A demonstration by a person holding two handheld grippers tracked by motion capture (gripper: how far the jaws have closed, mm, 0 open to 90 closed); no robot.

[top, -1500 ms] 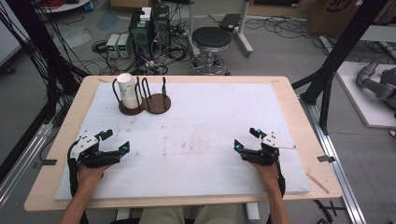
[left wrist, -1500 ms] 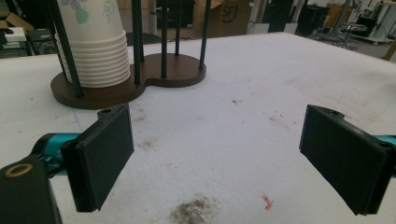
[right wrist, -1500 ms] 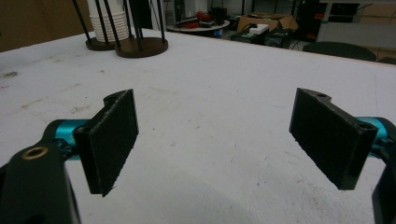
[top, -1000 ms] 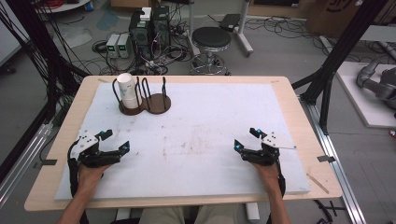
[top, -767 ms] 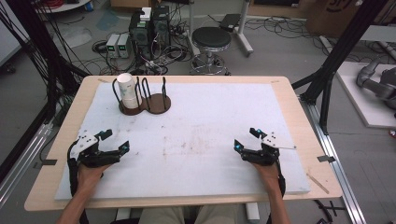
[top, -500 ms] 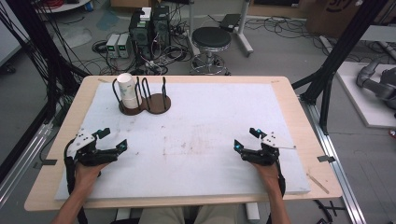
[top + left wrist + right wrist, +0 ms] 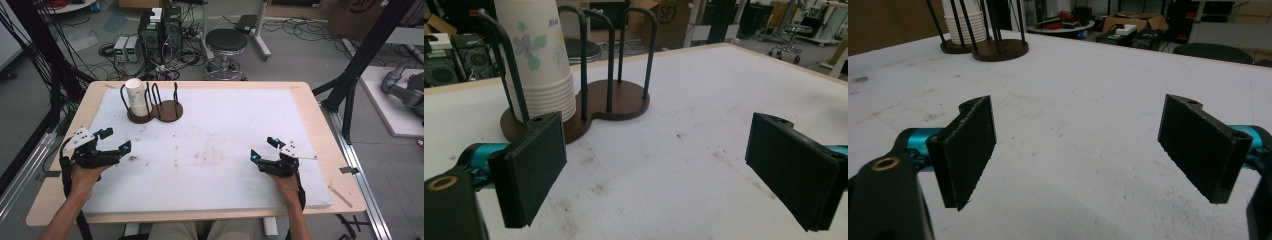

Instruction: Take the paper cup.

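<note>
Left tool [image 7: 113, 140] near cup stack [image 7: 136, 97]

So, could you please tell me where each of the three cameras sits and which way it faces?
High view: above the person's side, looking forward and down on the table; both forearms, left gripper and right gripper show.
Left gripper view: rides the left gripper, facing the cup stack in its holder; its two black jaws stand apart with nothing between them.
Right gripper view: rides the right gripper, looking across the table; jaws likewise apart.
Shared: all three show the cup stack and holder.
</note>
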